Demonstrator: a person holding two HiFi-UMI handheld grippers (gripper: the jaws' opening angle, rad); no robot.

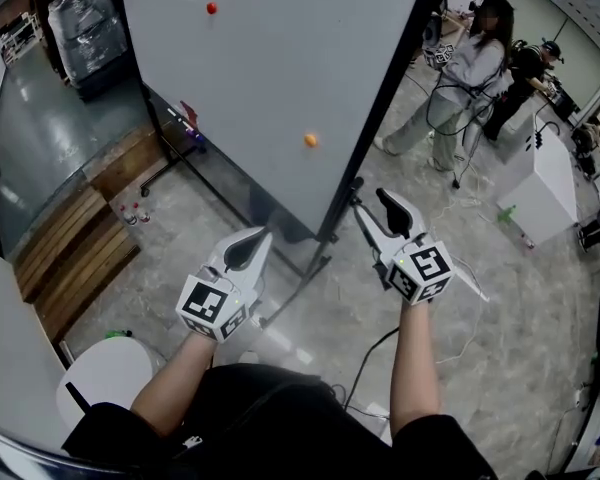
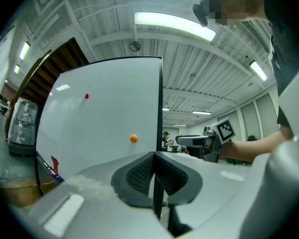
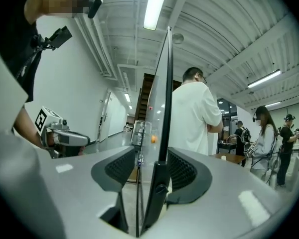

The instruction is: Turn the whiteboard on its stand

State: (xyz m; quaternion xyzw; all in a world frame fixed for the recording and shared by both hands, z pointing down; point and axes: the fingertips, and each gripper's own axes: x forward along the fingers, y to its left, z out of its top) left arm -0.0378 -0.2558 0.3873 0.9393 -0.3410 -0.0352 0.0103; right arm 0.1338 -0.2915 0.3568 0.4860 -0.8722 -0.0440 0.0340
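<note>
Stands upright just ahead on a black stand (image 1: 296, 288): whiteboard (image 1: 270, 88), red magnet (image 1: 211, 8) high, orange magnet (image 1: 310, 140) lower. Straddles its black side edge with right gripper (image 1: 370, 194) jaws apart, no squeeze visible. Shows left gripper (image 1: 260, 238) pads together on nothing, low before the board's face. Underfoot, glossy grey stone floor (image 1: 500, 318) with a loose cable (image 1: 365, 363). Wooden pallets (image 1: 75, 258) at left, people (image 1: 470, 78) and a white cabinet (image 1: 550, 183) at right, strip lights (image 2: 174, 25) overhead.
</note>
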